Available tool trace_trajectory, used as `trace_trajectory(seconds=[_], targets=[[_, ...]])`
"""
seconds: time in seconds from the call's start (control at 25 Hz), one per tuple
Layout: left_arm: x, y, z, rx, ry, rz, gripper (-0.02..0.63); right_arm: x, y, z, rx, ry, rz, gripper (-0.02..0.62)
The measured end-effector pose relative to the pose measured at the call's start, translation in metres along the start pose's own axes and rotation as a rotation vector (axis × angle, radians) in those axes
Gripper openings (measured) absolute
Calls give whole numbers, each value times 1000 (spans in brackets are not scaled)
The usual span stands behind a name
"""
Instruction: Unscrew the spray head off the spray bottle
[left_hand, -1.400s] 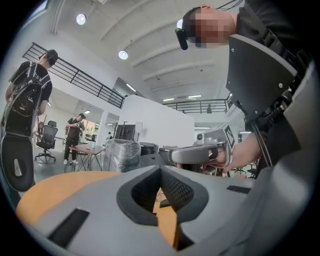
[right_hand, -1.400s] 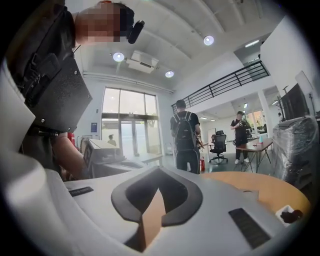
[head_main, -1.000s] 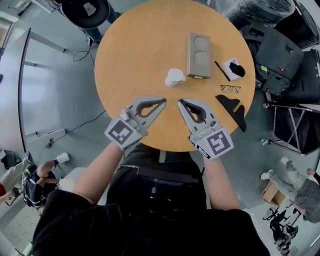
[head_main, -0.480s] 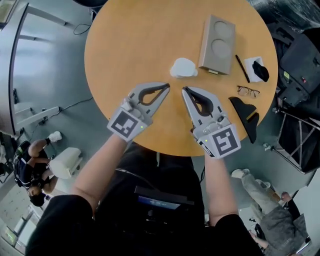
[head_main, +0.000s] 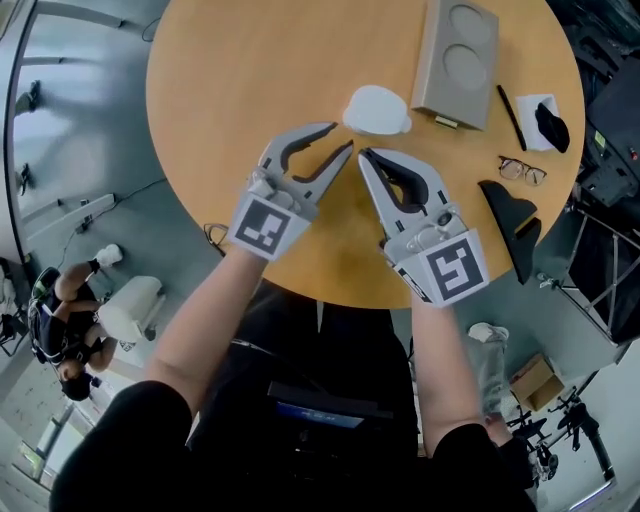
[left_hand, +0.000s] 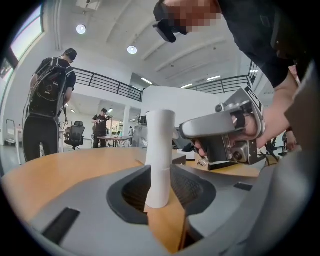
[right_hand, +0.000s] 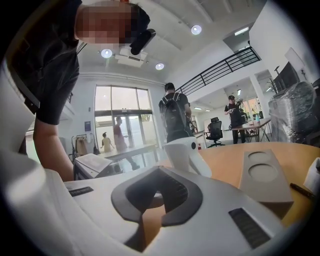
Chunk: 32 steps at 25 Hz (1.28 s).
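Note:
A white spray bottle stands upright on the round wooden table. My left gripper is just short of the bottle on its near left. Its jaws are opening, and the pads do not touch the bottle. In the left gripper view the bottle shows through the gap of the left gripper. My right gripper is shut and empty, with its tip just short of the bottle. In the right gripper view the spray head rises just beyond the right gripper.
A grey tray with two round recesses lies right of the bottle. A pen, glasses and a black wedge-shaped object sit along the right edge. A person with a backpack stands beyond the table.
Both grippers have moved forward towards the bottle. The left jaws, shut before, have parted. The right jaws stay shut.

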<state>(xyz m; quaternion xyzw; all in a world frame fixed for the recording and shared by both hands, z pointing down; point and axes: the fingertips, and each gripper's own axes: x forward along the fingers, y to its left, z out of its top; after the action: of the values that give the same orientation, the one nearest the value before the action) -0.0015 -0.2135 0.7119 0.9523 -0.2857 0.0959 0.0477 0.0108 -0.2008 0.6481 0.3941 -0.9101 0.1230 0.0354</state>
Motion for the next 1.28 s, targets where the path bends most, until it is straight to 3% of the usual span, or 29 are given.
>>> trace_trajectory(seconds=[0.24, 0.64, 1.28], targets=[[24, 5, -27, -18, 14, -1, 175, 2, -16, -16, 13, -13, -6, 17], [59, 3, -43, 12, 26, -44, 305, -1, -29, -32, 27, -7, -35, 17], [107, -7, -37, 31, -9, -138, 331, -9, -45, -45, 74, -17, -63, 17]])
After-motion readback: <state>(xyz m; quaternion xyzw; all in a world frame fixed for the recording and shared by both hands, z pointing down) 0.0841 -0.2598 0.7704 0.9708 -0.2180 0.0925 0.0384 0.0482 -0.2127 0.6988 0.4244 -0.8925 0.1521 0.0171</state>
